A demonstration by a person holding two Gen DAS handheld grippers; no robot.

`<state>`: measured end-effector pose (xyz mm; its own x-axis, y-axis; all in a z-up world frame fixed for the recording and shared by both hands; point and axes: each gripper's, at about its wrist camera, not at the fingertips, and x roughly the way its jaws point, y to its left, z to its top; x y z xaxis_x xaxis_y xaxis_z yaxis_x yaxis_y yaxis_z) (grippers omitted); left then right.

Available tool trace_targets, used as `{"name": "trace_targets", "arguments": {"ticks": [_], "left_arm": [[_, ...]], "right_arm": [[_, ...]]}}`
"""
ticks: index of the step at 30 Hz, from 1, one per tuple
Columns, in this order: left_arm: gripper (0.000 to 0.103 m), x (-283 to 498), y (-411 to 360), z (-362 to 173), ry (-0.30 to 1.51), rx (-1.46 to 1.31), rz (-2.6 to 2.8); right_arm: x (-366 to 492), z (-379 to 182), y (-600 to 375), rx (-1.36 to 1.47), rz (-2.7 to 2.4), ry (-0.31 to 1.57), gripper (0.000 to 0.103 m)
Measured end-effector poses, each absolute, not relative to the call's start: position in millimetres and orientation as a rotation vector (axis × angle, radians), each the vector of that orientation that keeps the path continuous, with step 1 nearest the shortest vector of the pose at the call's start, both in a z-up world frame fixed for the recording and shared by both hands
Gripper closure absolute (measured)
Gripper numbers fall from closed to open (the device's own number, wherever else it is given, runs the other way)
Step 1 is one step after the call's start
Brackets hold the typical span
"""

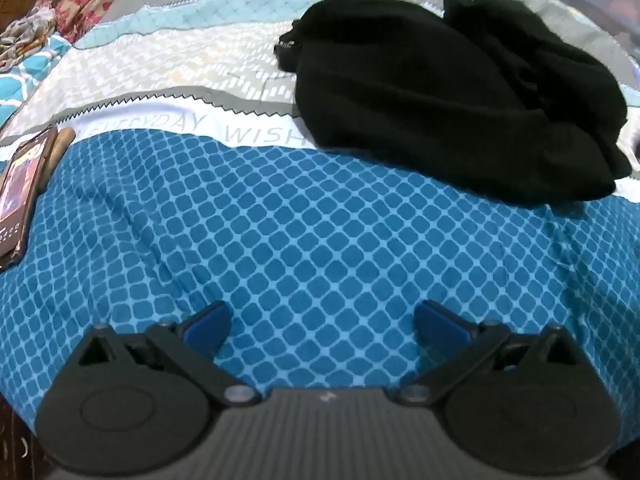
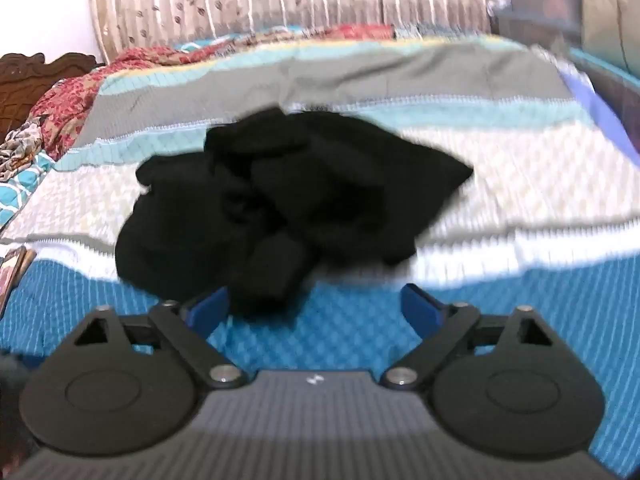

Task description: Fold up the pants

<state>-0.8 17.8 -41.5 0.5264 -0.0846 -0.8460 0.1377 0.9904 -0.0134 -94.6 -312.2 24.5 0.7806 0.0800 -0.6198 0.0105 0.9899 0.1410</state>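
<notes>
Black pants [image 1: 452, 100] lie in a crumpled heap on the bedspread [image 1: 320, 240], across its white and grey bands, with the near edge reaching the blue diamond-patterned section. Left gripper [image 1: 322, 322]: jaws spread wide, nothing between them, positioned over the blue section, well short of the heap. Right gripper [image 2: 316, 312]: jaws apart, nothing clamped, a fold of the pants lying just beside its left finger. A phone [image 1: 20, 196] lies at the bedspread's left edge.

One black pants heap [image 1: 452, 100], one phone [image 1: 20, 184], one patterned bedspread [image 1: 280, 232], two tools: left tool [image 1: 322, 322], right tool [image 2: 316, 310].
</notes>
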Motion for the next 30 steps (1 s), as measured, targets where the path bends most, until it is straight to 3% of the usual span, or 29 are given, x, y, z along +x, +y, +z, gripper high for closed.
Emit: {"name": "trace_targets", "arguments": {"ticks": [6, 10, 15, 17, 19, 23, 30], "left_arm": [[0.000, -13, 21, -36, 0.967, 0.061, -0.162], [0.000, -11, 23, -35, 0.968, 0.068, -0.183], [0.000, -9, 23, -39, 0.961, 0.070, -0.195], [0.000, -8, 22, -39, 0.959, 0.073, -0.200], [0.000, -8, 22, -40, 0.957, 0.075, -0.208], [0.000, -7, 23, -37, 0.967, 0.072, -0.225], [0.000, -7, 47, -21, 0.950, -0.079, -0.259]], "right_arm": [[-54, 37, -303, 0.016, 0.073, 0.605, 0.016], [-28, 35, -288, -0.085, 0.099, 0.587, 0.012], [11, 22, -279, -0.142, 0.095, 0.652, 0.015], [22, 14, -278, -0.162, 0.085, 0.690, 0.065], [25, 15, -281, -0.135, 0.086, 0.713, 0.077], [11, 37, -286, -0.052, 0.092, 0.658, 0.083], [-36, 132, -320, 0.121, 0.127, 0.429, 0.084]]}}
